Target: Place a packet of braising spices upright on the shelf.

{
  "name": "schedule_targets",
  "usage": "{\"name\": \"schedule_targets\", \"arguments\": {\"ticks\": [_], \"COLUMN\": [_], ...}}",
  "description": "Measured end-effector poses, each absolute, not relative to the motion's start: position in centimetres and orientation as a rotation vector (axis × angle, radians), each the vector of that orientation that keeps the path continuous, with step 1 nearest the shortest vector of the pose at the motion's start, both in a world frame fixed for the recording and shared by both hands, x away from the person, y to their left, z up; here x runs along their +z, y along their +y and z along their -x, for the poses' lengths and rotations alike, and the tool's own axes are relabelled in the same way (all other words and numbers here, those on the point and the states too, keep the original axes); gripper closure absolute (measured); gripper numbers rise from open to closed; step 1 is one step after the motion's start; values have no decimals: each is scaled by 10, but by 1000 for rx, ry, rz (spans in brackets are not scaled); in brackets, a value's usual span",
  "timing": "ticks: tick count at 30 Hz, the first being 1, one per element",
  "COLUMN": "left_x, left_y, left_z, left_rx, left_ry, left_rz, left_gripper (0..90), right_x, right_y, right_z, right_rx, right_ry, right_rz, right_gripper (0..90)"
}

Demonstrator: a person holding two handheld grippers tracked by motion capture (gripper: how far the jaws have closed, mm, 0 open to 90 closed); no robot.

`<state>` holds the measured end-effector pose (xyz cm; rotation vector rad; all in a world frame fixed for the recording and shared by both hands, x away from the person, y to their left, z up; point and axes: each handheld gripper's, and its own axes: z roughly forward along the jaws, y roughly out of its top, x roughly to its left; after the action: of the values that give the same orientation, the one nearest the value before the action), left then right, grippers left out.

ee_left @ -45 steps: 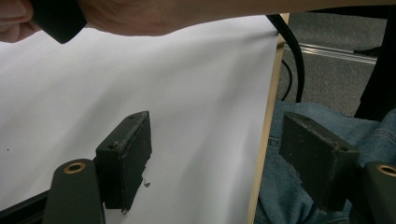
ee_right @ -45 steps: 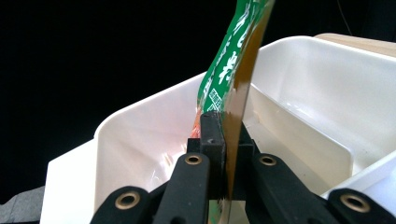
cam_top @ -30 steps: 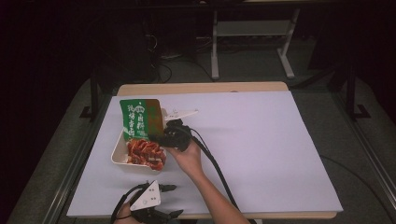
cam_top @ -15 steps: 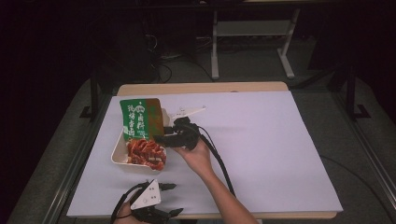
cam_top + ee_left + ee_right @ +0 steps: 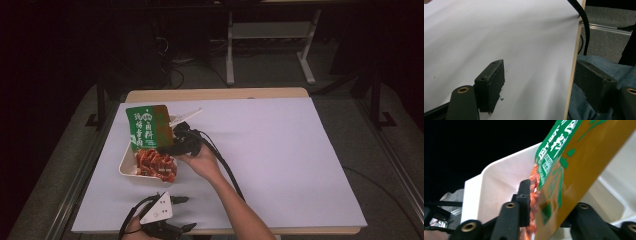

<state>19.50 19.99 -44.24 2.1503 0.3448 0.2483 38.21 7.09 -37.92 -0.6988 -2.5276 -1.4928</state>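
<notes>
A green and brown snack bag (image 5: 146, 128) hangs tilted over a white tray (image 5: 126, 167) on the table's left side. Red-orange snack pieces (image 5: 156, 164) lie heaped in the tray. My right gripper (image 5: 171, 141) is shut on the bag's right edge, held by a hand reaching in from below. In the right gripper view the bag (image 5: 579, 162) sits pinched between the jaws of the right gripper (image 5: 549, 202), with orange pieces (image 5: 534, 182) at its torn mouth and the tray's wall (image 5: 496, 185) behind. My left gripper (image 5: 167, 220) rests at the table's front edge. Its jaws stand apart with nothing between them (image 5: 541, 87).
White paper (image 5: 280, 150) covers the table to the right of the tray. A black cable (image 5: 227, 167) trails from the right gripper along the forearm. The table's wooden front edge (image 5: 574, 65) runs between the left jaws, with a blue-trousered leg (image 5: 599, 62) beyond it.
The right hand shifted slightly right and came back, keeping the bag over the tray. The left gripper has stayed put.
</notes>
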Motion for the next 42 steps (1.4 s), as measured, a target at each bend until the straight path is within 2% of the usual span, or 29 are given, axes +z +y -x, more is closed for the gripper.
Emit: {"name": "schedule_targets", "arguments": {"ticks": [1,2,3,15,23,34,36,37,38,40,42], "left_x": [-442,-442,-443,-440,-442,-441,-441,-441,-441,-442,-442], "left_y": [199,199,199,199,196,196,196,196,196,196,196], "left_z": [-194,-194,-193,-190,-188,-187,-187,-187,-187,-188,-188], "left_rx": [248,248,246,244,235,231,233,234,234,232,230], "left_ry": [337,337,339,319,311,313,311,312,312,318,328], "left_rz": [-2155,-2155,-2146,-2147,-2144,-2143,-2143,-2143,-2143,-2142,-2138], "left_gripper": [246,246,247,245,245,245,245,245,245,245,244], "right_x": [-380,-380,-383,-378,-398,-410,-409,-409,-409,-405,-401], "right_y": [74,74,74,73,67,66,63,62,62,56,50], "right_z": [-384,-384,-385,-339,-336,-340,-343,-344,-344,-344,-344], "right_rx": [-1488,-1488,-1503,-1888,-1944,-1839,-1804,-1796,-1796,-1784,-1774], "right_ry": [-2540,-2540,-2483,-2436,-2415,-2441,-2447,-2465,-2465,-2486,-2501], "right_rz": [700,700,707,723,672,692,714,716,716,738,749], "right_gripper": [832,832,884,893,892,886,846,773,773,640,580]}}
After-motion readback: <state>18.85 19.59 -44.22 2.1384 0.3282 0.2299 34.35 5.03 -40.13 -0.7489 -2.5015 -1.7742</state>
